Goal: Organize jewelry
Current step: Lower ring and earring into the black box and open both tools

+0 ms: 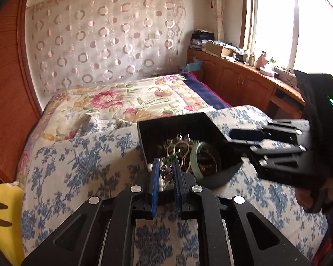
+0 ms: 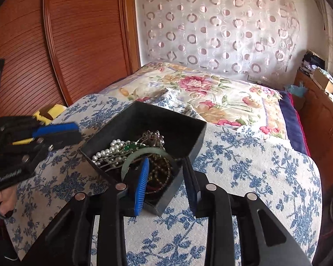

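Jewelry box (image 2: 184, 130) as landmark | left gripper (image 1: 166, 173) clenched on a small flower-shaped piece (image 1: 165, 171) above its near edge | right gripper (image 2: 166, 173) released, straddling its near corner | advice: lift clear of the tangle slowly.

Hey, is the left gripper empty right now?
No, the left gripper is pinched shut on a small purple flower-shaped jewelry piece, held just in front of the black jewelry box.
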